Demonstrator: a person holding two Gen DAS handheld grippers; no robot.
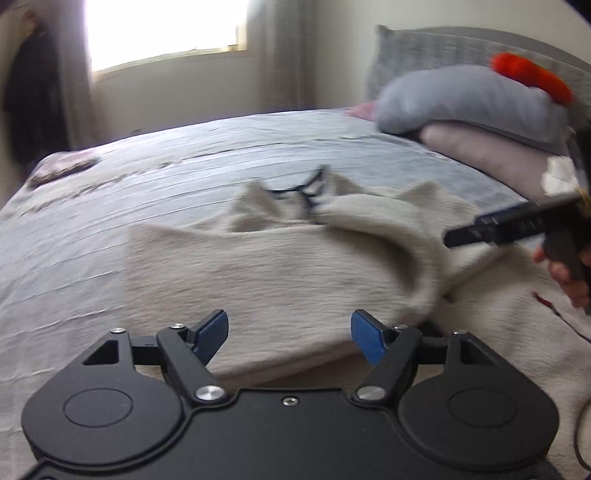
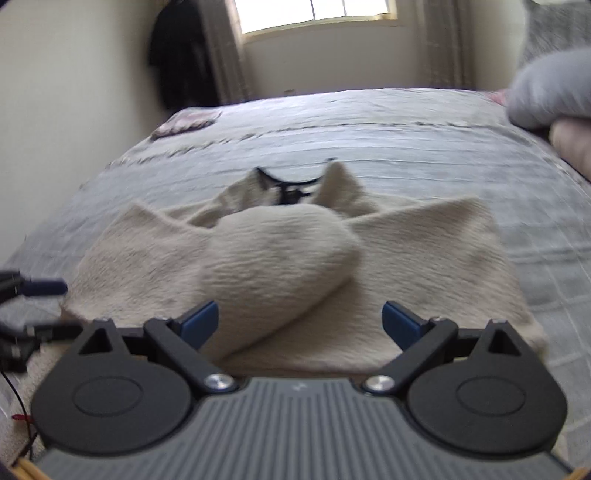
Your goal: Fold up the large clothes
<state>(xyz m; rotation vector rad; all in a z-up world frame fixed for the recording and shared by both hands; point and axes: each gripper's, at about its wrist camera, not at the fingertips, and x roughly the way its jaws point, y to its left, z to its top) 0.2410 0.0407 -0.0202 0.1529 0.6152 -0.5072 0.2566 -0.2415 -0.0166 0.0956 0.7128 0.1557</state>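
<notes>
Left claw (image 1: 290, 338) nearest, blue pads parted and bare, hovering above cream garment (image 1: 266, 266); right claw (image 2: 300, 325) likewise wide apart, gripping nothing, low over same garment (image 2: 280, 258); garment spread on grey bed cover (image 1: 110, 206), sleeves crossed over its middle, dark-trimmed collar (image 2: 291, 184) at far end; grey pillow (image 1: 469, 99) on pink pillow (image 1: 491, 151) beyond; window (image 2: 314, 14) farthest.

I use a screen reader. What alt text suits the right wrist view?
A cream garment lies on a grey bedspread, its sleeves folded across the middle. The right gripper hovers open near its closest edge, holding nothing.
</notes>
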